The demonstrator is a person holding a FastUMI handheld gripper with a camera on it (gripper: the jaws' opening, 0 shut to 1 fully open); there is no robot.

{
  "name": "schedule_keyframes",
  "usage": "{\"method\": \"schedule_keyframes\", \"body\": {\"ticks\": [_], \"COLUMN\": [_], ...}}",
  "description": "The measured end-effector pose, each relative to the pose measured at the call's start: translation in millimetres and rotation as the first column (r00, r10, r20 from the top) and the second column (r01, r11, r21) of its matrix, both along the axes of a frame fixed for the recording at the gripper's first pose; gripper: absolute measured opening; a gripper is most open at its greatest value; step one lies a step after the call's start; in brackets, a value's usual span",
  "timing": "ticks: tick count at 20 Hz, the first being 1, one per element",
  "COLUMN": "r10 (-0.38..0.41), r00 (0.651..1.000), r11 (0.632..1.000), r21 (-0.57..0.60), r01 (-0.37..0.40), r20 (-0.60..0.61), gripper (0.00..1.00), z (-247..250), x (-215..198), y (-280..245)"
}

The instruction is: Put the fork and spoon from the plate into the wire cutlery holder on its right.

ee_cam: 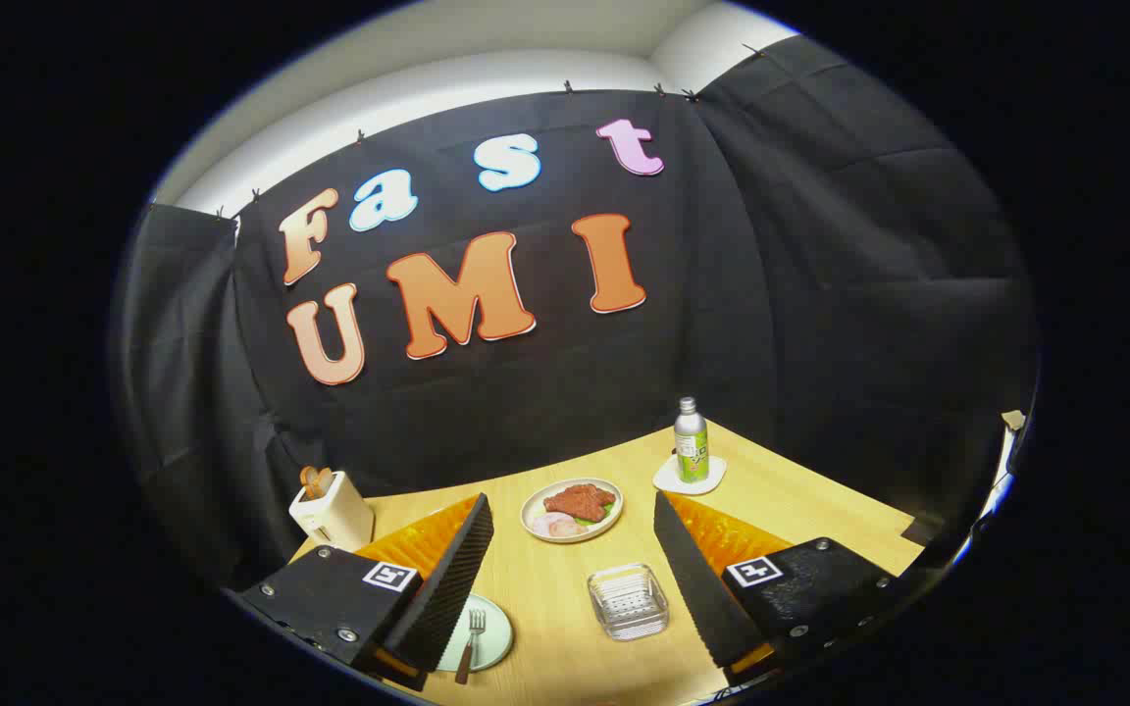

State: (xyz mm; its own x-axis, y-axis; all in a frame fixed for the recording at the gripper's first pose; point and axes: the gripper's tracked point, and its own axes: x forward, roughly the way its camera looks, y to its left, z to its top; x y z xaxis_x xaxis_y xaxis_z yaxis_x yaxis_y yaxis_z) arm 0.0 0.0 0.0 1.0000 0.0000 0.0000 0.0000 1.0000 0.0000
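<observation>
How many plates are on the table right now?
2: a plate with the fork beside the tongs' open left finger; a food plate beyond them.

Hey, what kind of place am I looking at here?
Probably a staged dining table inside a cloth-walled booth: a plate of food, a drink bottle on a coaster, and a toaster. The open gripper hovers above it.

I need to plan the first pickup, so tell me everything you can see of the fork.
The fork lies flat on a small pale green plate, tines pointing away toward the wall, its dark, wood-like handle reaching past the plate's near rim. The head looks metal. It sits beside the open gripper, next to its left finger, which hides part of the plate. Nothing grips it. The holder stands to its right.
</observation>
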Motion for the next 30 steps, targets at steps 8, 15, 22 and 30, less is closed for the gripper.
{"method": "schedule_keyframes", "body": {"ticks": [8,15,22,30], "r10": [0.015,0.031,0.038,0.033], "r00": [0.999,0.998,0.984,0.936], "r11": [0.997,0.988,0.975,0.947], "r21": [-0.081,-0.152,-0.208,-0.289], "r01": [-0.018,-0.039,-0.074,-0.142], "r20": [-0.03,-0.054,-0.172,-0.35], "gripper": [0.99,0.99,0.99,0.99], "z": [-24.8,-52.3,-115.3,-209.2], "x": [-9.6,-12.5,3.8,22.7], "y": [59.5,98.5,118.4,125.1]}}
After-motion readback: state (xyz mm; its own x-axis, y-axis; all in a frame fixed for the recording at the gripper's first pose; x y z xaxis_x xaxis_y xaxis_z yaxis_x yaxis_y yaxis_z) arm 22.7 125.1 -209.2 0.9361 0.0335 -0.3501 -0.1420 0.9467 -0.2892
